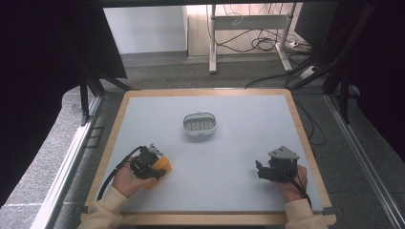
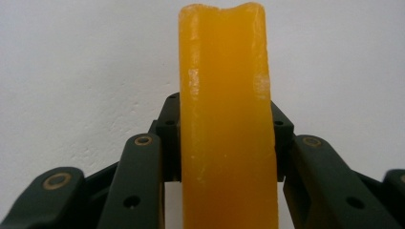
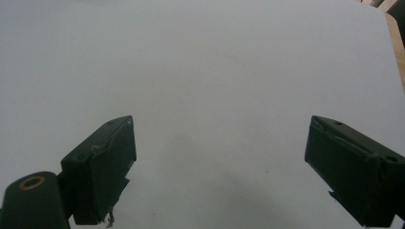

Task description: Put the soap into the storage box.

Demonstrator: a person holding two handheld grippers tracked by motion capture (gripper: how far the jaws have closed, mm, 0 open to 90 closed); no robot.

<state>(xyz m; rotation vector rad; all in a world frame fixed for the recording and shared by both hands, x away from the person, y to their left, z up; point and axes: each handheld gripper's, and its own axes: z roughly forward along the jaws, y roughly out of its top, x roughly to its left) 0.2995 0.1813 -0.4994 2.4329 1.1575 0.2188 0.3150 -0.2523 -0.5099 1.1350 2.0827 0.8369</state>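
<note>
I start from the table (image 1: 143,102), a pale grey board with a wooden rim. In the middle of it, a little toward the far side, stands a small white soap dish (image 1: 200,124) with a slotted floor, and nothing lies in it.

My left gripper (image 1: 160,168) is at the near left part of the table, and its jaws are clenched on an orange bar of soap (image 2: 227,124). In the left gripper view the bar stands straight up between the two black jaws, which press it from both sides, and its top end reaches well above them. From above I cannot tell if the bar touches the surface or is just over it.

My right gripper (image 1: 259,170) rests at the near right, well apart from the dish. Its jaws are spread wide and there is only bare table between them.

I judge that the grasp step is finished and the carry to the dish is the step in hand. The next move asks me to lift the bar, bring it forward and to the right over the dish, lower it flat onto the slots, and only then release.
</note>
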